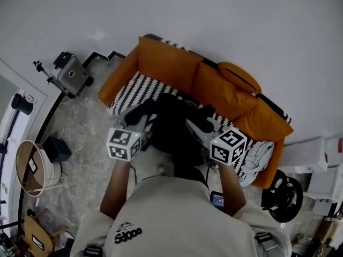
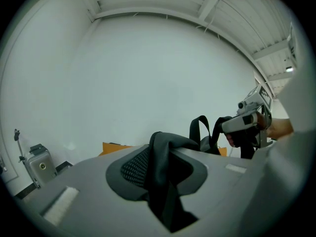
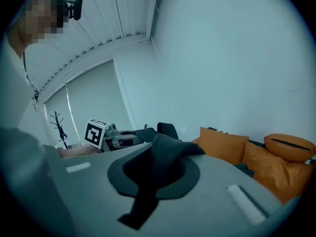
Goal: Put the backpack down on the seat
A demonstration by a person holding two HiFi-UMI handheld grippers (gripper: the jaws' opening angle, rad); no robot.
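Faintly, shirt lettering (image 1: 128,233) shows, unreadable, near the backpack (image 1: 174,125).

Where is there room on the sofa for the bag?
The black-and-white patterned seat is bare at its left end, beside the orange armrest. The right end is crowded with orange cushions and a white bundle. The black backpack covers the middle.

The sofa (image 1: 166,63) is orange in its back, arms and cushions, while its seat (image 1: 134,87) bears a fine black-and-white zigzag, and the backpack (image 1: 174,130) by that seat is black. In front of the sofa the floor (image 1: 80,122) is marbled grey, and behind it the wall (image 1: 257,31) is plain white. The left gripper (image 2: 165,179) and right gripper (image 3: 153,181) are grey, each with a white cube carrying black square markers.
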